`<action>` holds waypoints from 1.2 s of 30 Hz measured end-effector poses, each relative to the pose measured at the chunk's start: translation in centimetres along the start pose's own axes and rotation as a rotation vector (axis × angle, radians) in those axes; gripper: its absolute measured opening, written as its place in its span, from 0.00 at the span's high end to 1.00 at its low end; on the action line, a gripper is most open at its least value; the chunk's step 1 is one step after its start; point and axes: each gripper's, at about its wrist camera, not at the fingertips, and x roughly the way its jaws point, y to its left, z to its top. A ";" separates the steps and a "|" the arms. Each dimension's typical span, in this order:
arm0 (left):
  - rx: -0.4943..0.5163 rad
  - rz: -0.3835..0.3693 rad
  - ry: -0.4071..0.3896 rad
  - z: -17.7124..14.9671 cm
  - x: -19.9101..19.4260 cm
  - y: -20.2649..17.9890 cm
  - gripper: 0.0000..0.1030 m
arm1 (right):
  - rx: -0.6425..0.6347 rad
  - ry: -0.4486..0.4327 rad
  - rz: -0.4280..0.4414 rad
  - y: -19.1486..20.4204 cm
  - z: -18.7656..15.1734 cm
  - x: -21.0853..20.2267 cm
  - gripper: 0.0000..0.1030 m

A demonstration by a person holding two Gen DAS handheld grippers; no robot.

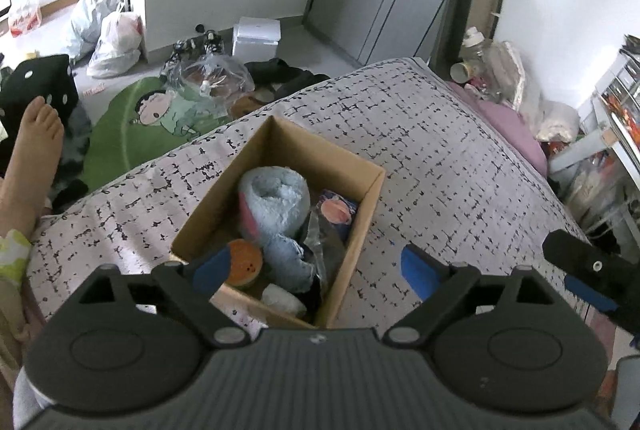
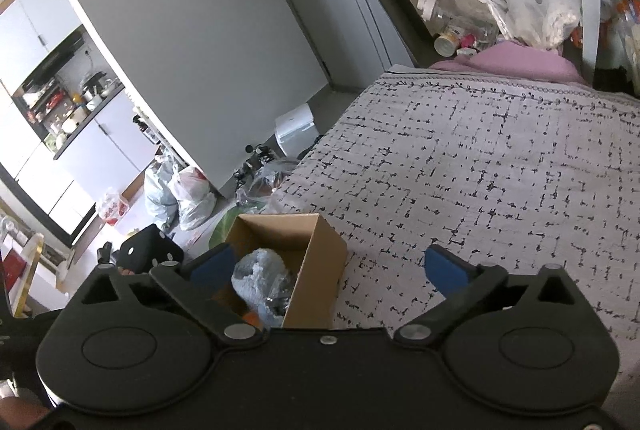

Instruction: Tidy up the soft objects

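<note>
Hovering over a box (image 1: 352, 198) of soft things on the bed (image 1: 460, 158).
Left tongs (image 1: 316, 270) and right tongs (image 2: 328, 266) are both spread wide and grip nothing. Near the bed's left edge, the box holds a blue plush (image 1: 280, 202), an orange round toy (image 1: 246, 258), a white bundle (image 1: 282, 298) and a plastic-wrapped item (image 1: 336, 210). Right tongs (image 1: 588, 270) hang near the bed's right edge.
</note>
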 end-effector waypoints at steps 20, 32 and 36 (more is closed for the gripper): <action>0.156 -0.032 -0.059 -2.4 -7.7 -3.1 0.01 | -0.100 0.030 -0.024 0.5 -1.1 -6.5 0.00; 0.221 -0.028 -0.107 -4.5 -11.2 -4.3 0.01 | -0.159 -0.019 -0.041 0.5 -1.6 -11.0 0.00; 0.233 -0.022 -0.125 -5.2 -12.3 -4.2 0.01 | -0.187 -0.015 -0.040 0.8 -2.1 -12.1 0.00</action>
